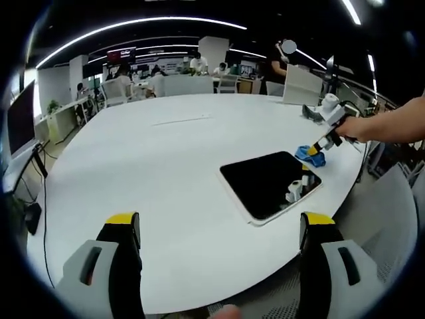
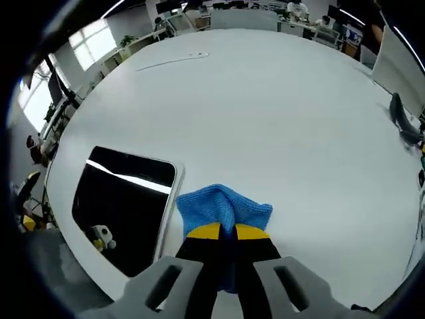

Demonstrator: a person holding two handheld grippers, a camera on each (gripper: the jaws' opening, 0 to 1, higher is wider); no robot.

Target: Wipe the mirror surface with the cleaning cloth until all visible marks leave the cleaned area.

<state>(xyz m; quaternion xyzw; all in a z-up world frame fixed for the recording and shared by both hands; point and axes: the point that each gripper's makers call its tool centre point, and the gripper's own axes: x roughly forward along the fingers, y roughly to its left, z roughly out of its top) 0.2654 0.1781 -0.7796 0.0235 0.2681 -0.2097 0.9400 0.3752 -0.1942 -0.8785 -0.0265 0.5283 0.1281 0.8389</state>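
A dark rectangular mirror with a white rim [image 1: 269,183] [image 2: 123,206] lies flat on the big white table [image 1: 166,159] [image 2: 265,106]. A blue cleaning cloth [image 2: 222,206] [image 1: 311,155] rests on the table just beside the mirror's edge. My right gripper [image 2: 221,232] [image 1: 320,147] is shut on the cloth, its yellow-tipped jaws pinched together over the fabric. My left gripper [image 1: 219,229] is open, hovering at the near table edge short of the mirror, nothing between its jaws.
A hand and forearm [image 1: 385,126] hold the right gripper. A thin white strip [image 1: 182,119] [image 2: 174,61] lies far across the table. A dark object [image 2: 402,123] sits near the table's right side. Chairs, desks and people stand beyond.
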